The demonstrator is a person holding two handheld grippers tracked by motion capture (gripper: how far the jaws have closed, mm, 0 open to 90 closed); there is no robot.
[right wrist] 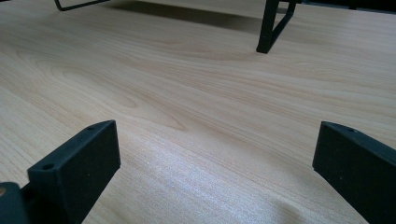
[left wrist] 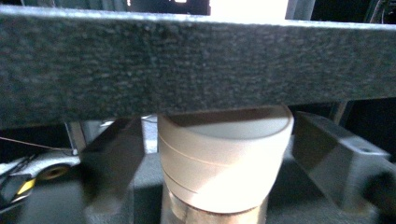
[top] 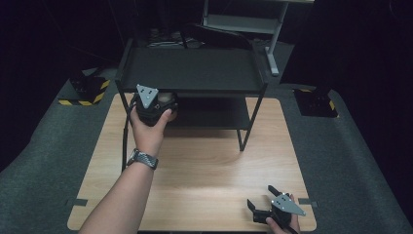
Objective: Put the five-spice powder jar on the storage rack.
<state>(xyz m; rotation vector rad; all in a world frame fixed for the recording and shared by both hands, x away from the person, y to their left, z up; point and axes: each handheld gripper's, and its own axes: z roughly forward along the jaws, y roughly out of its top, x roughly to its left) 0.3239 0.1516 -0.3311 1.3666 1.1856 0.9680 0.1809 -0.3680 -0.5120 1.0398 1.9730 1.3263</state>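
Round beige cup [left wrist: 224,158] (smooth), speckled shelf [left wrist: 196,65]

A light wooden table [top: 204,165] with rounded corners stands on a grey carpeted floor [top: 44,161]. On its far half sits a black metal two-tier shelf rack [top: 192,70] with thin legs. Black-and-yellow striped blocks [top: 87,90] lie on the floor to the left and right of the table. Beyond the rack, a pale grey metal frame [top: 272,34] stands against darkness. Overhead light leaves a soft sheen on the wood.
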